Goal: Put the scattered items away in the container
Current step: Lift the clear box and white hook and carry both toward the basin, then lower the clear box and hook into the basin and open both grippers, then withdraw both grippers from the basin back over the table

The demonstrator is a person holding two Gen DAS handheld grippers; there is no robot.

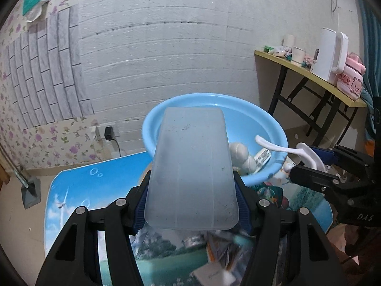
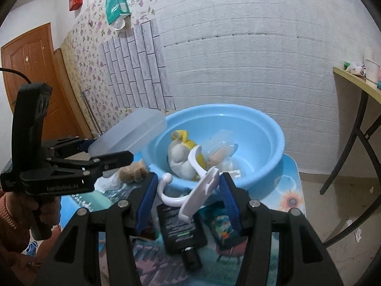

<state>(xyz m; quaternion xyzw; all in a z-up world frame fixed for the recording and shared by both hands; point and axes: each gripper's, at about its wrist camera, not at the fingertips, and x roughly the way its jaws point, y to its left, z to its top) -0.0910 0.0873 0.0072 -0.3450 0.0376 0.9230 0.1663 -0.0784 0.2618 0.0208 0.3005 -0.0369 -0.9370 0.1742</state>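
left gripper pinches frosted box, long axis pointing ahead over blue basin near rim; right gripper pinches white hook, basin just ahead, both about equally near.

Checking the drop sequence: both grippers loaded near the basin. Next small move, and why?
Probably carry the left gripper a little further forward, then open. Its frosted box is clamped between the pads and already overlaps the blue basin rim, though not clearly inside. The right gripper holds the white hook short of the rim.
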